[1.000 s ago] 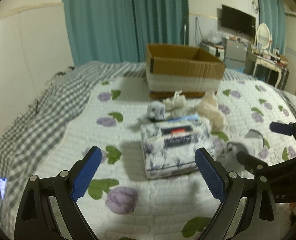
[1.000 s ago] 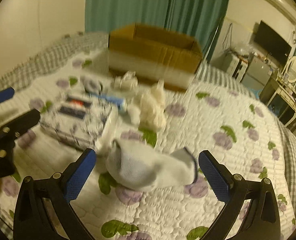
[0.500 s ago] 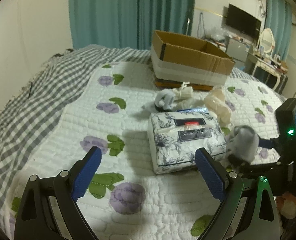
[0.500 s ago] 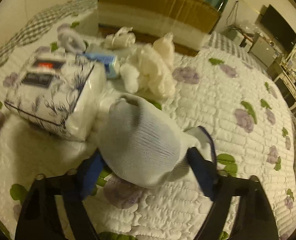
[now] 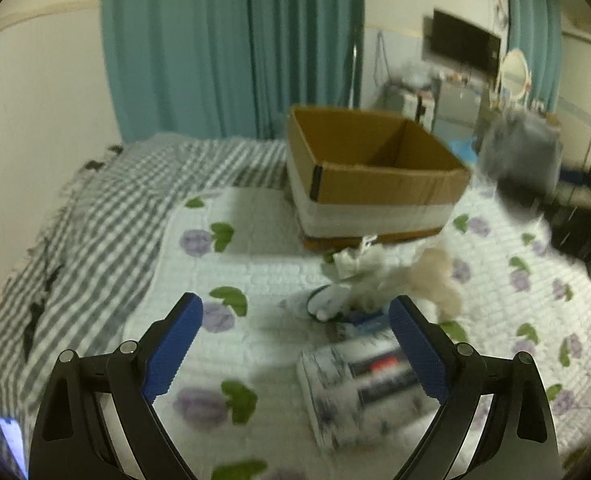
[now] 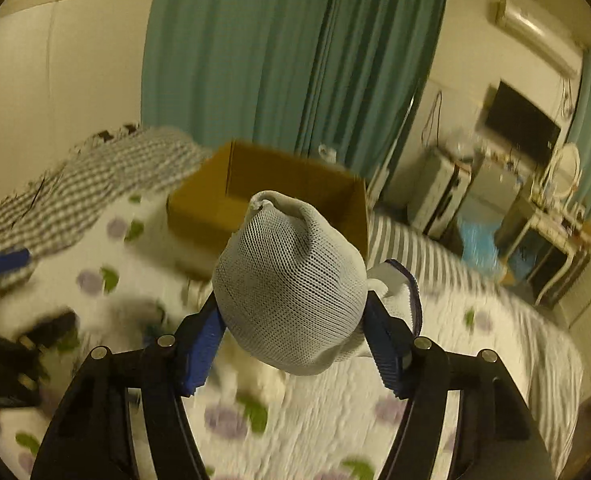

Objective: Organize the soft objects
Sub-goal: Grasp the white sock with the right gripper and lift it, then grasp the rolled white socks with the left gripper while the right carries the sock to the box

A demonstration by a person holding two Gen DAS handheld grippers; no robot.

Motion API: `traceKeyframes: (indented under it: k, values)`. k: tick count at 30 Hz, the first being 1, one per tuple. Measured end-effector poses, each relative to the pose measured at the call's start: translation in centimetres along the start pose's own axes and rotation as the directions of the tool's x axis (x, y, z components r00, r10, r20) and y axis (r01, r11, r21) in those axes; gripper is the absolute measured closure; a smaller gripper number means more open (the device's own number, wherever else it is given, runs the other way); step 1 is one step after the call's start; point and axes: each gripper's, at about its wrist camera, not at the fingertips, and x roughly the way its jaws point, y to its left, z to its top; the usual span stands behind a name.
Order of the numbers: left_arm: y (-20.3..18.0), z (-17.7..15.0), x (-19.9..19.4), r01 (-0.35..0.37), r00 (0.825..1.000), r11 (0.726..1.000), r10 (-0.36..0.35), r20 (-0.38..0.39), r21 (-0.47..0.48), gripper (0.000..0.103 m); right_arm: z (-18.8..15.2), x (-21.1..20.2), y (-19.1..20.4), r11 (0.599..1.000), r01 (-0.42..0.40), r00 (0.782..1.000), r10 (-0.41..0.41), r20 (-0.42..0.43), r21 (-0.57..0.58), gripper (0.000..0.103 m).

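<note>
Pinched between the pads of the right gripper [image 6: 293, 344]: a grey sock [image 6: 291, 280], bunched, held up short of the box [image 6: 267, 192] and not yet over it. Could slip free before reaching the box, since only the lower bulge sits between the pads and the white cuff hangs loose to one side; could also catch on the box's near wall if carried too low. Left gripper [image 5: 295, 344] spread wide, holding nothing, above the quilt [image 5: 271, 272] on the near side of the box. Nearer than the box, a tissue pack [image 5: 359, 384] and a pale heap of soft things [image 5: 379, 276], too blurred to name. Box floor hidden behind its walls.
</note>
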Motion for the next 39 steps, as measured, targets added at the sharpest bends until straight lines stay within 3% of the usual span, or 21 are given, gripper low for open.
traceKeyframes:
  k: [3,4,8,9,10,14,16,18,23,29,34,39]
  values:
    - [0.1,-0.4,3.9,0.011,0.997,1.0,-0.013,-0.078,-0.015,0.01,1.2,1.7,-0.3,0.999,-0.019,1.0,0.018,0.015,0.036,0.037]
    - [0.1,-0.6,4.5,0.021,0.996,1.0,-0.022,-0.092,-0.016,0.016,1.0,2.5,-0.6,0.997,-0.038,0.999,0.037,0.014,0.071,0.037]
    - [-1.0,-1.2,6.9,0.04,0.992,0.998,-0.033,-0.124,0.05,0.021,-2.1,5.4,-1.2,0.993,-0.058,0.997,0.063,-0.046,0.106,0.037]
    - [-1.1,-1.3,7.5,0.031,0.99,0.997,-0.022,-0.137,0.066,0.025,-2.6,6.1,-1.4,0.993,-0.054,0.996,0.061,-0.067,0.108,0.037]
    - [-1.3,-1.2,8.1,0.031,0.988,0.997,-0.019,-0.151,0.077,0.036,-3.0,6.6,-1.6,0.992,-0.05,0.995,0.059,-0.082,0.112,0.037]
    - [-1.6,-0.8,9.7,0.087,0.978,0.994,-0.072,-0.196,0.072,0.057,-3.2,7.3,-2.4,0.989,-0.054,0.995,0.065,-0.08,0.134,0.037]
    - [-1.8,-0.8,9.9,0.111,0.974,0.991,-0.093,-0.205,0.078,0.072,-3.2,7.1,-2.5,0.992,-0.042,0.996,0.052,-0.074,0.122,0.037]
    - [-1.9,-1.0,9.9,0.119,0.974,0.99,-0.1,-0.202,0.081,0.075,-3.8,6.7,-2.9,0.992,-0.042,0.996,0.05,-0.069,0.119,0.037]
    - [-1.5,-0.8,7.5,0.145,0.978,0.988,-0.135,-0.159,0.056,0.078,-3.5,5.9,-2.7,0.992,-0.049,0.997,0.055,-0.053,0.117,0.037]
    - [-2.3,2.9,2.1,0.161,0.987,0.984,-0.16,-0.021,0.077,0.078,-1.9,3.8,-3.5,0.988,-0.071,0.997,0.071,0.009,0.134,0.037]
    - [-3.0,8.2,-0.1,0.128,0.987,0.988,-0.136,0.087,0.092,0.078,1.8,2.1,-4.9,0.989,-0.079,0.994,0.069,0.081,0.128,0.037]
    - [-3.2,12.4,0.7,0.118,0.977,0.989,-0.133,0.168,0.094,0.076,6.6,2.4,-6.0,0.994,-0.053,0.99,0.04,0.134,0.096,0.037]
